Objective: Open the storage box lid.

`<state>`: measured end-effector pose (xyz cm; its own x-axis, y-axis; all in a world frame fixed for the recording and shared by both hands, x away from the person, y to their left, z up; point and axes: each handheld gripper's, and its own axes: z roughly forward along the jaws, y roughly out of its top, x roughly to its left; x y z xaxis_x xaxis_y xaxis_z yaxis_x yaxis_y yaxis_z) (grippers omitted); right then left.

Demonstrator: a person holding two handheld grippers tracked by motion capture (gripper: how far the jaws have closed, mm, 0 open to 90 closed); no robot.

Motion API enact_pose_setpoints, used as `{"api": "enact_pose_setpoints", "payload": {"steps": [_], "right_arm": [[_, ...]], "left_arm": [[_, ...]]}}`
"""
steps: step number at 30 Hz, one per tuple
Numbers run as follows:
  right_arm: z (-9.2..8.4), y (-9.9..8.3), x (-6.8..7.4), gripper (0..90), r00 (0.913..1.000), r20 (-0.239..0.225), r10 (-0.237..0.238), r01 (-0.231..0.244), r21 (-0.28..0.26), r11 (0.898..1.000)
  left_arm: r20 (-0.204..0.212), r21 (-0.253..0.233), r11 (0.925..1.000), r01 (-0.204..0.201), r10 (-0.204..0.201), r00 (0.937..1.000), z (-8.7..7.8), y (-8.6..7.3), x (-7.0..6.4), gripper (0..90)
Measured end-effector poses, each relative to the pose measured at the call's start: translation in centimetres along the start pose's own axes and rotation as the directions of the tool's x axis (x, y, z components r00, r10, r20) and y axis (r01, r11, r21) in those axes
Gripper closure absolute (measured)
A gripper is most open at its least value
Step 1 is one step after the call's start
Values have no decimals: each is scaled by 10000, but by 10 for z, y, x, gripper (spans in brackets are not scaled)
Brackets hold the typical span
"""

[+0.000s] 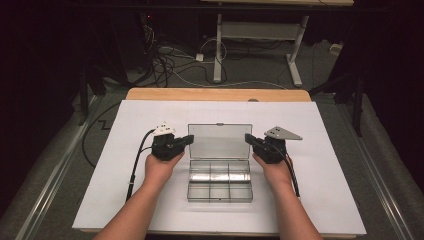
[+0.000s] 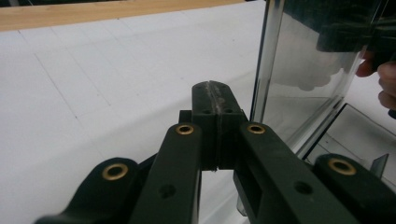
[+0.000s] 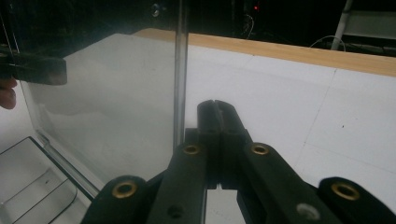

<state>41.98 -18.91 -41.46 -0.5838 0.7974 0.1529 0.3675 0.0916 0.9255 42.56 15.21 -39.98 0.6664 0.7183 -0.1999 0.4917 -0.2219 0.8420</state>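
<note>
Box [image 1: 219, 180] sits mid-sheet [image 1: 100, 200], its clear lid [image 1: 220, 141] swung up and standing open on the far side, compartments bare. You hold your left gripper [image 1: 189, 138] just beside the lid's left edge and your right gripper [image 1: 248, 137] just beside its right edge, both with jaws pressed together on nothing. That flanking looks meant to push the lid with the tips, perhaps to close it; whether either tip touches it is unclear. No label or writing is readable.
</note>
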Motion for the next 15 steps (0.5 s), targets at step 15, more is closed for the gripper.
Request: {"api": "enact_pose_setpoints", "payload": {"steps": [15], "right_arm": [[15,-8,-10,900,9990,346,282,-312,896,9955]], "left_arm": [[-335,799,9964,290,-264,9991,20,-9,11,876]]}}
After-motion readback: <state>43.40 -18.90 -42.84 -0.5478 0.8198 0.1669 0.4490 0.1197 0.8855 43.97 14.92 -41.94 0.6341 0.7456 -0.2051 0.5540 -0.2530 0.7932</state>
